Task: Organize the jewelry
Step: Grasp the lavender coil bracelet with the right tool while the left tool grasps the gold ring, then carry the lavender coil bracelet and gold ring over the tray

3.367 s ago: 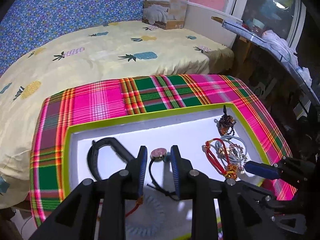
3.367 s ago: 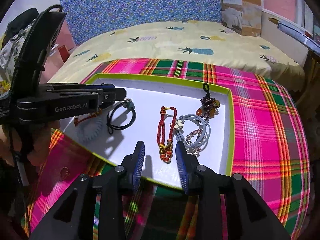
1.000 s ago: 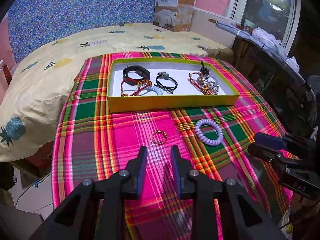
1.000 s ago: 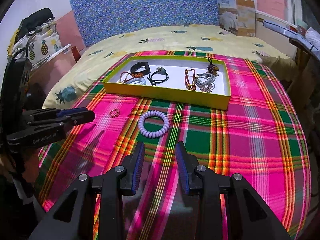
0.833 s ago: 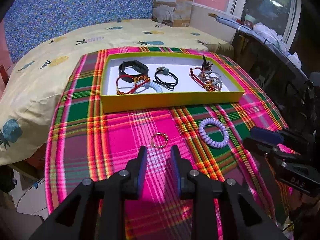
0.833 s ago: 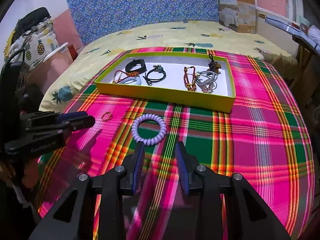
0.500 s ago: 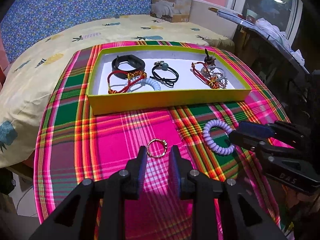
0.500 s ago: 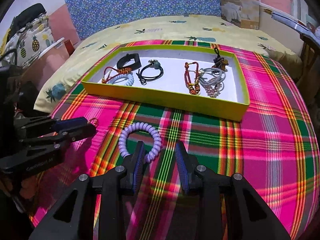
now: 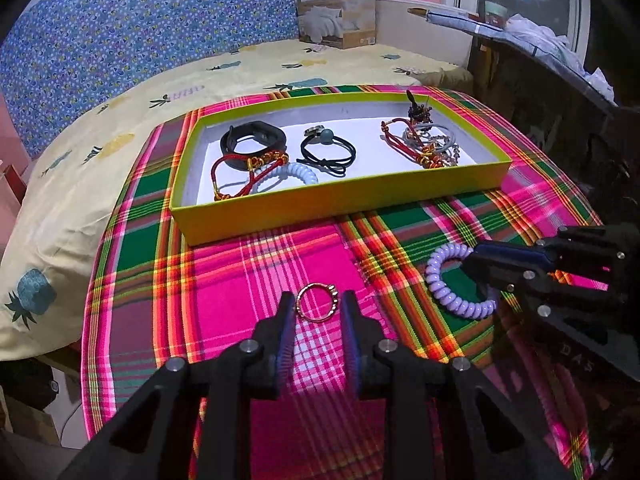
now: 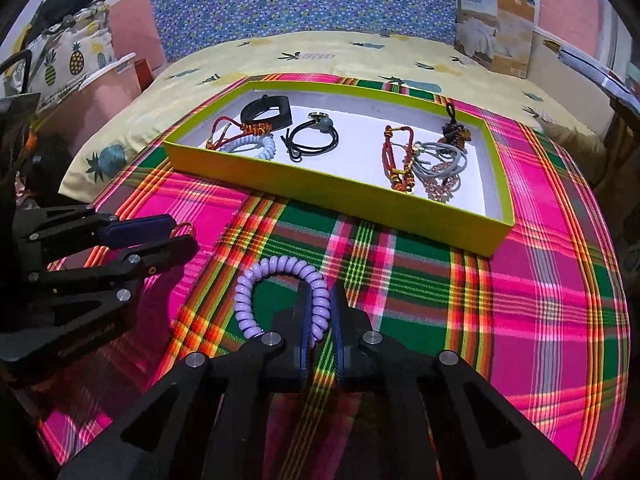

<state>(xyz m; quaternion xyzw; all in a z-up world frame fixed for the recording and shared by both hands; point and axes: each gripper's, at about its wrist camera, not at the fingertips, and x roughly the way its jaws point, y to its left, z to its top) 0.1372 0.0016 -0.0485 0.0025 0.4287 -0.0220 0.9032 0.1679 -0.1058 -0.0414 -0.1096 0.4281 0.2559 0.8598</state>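
Observation:
A yellow-green tray (image 9: 344,194) (image 10: 332,196) with a white floor holds several bracelets and hair ties. A small gold ring (image 9: 317,303) lies on the plaid cloth in front of it. My left gripper (image 9: 317,312) is open with its fingertips on either side of the ring. A lilac spiral hair tie (image 10: 276,280) (image 9: 456,284) lies on the cloth to the right. My right gripper (image 10: 319,300) has narrowed around the tie's right side, its jaws close on the coil. The left gripper also shows in the right wrist view (image 10: 160,236).
The plaid cloth (image 9: 224,280) covers a small table beside a bed with a pineapple sheet (image 9: 100,140). A quilt box (image 9: 336,8) stands at the back. Dark furniture (image 9: 560,92) is at the right. The table's left edge (image 9: 86,320) drops off.
Both grippers have moved forward and down from the tray area. The left now straddles the gold ring. The right has closed in on the lilac hair tie.

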